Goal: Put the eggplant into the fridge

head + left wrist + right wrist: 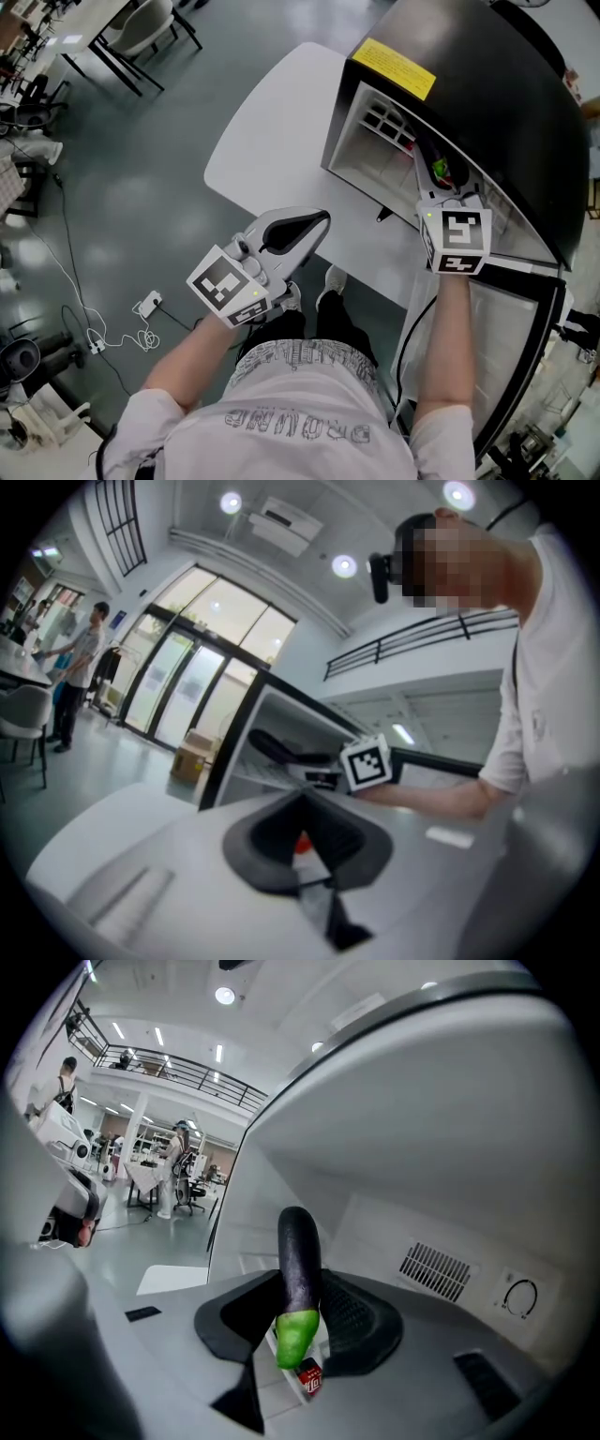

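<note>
Table (pixel 281 122), one fridge (pixel 487 103), one eggplant (pixel 300 1260) in right tongs (pixel 298 1330)

White printed T-shirt (pixel 300 412); grey left gripper (pixel 317 221), right gripper (pixel 444 186), marker cubes (pixel 225 279).

Eggplant (pixel 300 1251): one.
Fridge (pixel 487 103): one.
Tools: two, left tool (pixel 307 827) and right tool (pixel 302 1321).
Cubes (pixel 457 239) with square marks: two, one on each tool.
Surface (pixel 272 131): one.
Yellow sticker (pixel 394 67) on fridge: one.
Vent (pixel 436 1269) inside fridge: one.
Round dial (pixel 520 1297) beside vent: one.
Arms (pixel 441 347): two.
Shoes (pixel 333 281): two.
Round ceiling lights (pixel 344 566): three.
</note>
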Motion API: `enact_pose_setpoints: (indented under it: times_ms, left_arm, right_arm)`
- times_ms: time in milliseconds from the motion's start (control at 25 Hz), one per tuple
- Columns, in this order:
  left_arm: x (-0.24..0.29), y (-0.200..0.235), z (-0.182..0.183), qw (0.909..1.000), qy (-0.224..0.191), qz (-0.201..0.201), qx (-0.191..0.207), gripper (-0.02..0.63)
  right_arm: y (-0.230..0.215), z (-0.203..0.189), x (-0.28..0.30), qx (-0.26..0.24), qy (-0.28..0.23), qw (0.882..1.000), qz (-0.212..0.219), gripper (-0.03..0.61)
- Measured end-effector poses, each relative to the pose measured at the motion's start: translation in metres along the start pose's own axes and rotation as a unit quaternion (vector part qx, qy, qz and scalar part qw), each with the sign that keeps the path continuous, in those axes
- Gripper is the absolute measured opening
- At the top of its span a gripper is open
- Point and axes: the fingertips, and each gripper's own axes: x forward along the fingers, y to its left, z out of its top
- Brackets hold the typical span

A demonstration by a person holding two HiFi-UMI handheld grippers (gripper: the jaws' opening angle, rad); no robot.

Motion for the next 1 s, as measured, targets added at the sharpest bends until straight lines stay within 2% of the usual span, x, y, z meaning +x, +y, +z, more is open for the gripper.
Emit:
enact_pose_setpoints:
  times_ms: [360,720,1000]
  left_arm:
    - [0.007,-0.001,-0.007,1.0,0.003,-0.003,-0.008,0.008]
    - [0.013,0.0,-0.007,0.9999,0.0,-0.005,-0.011,0.008]
    - [0.014,-0.001,-0.007,0.9999,0.001,-0.005,-0.013,0.008]
  right_arm:
    - [-0.006,-0.017,0.011,-0.016,0.028,0.999,-0.003,0.13]
    - [-0.004,-0.014,0.018,-0.026,0.031,0.999,0.0,0.132]
    - [-0.004,-0.018,0.023,-0.042,0.055,0.998,-0.005,0.132]
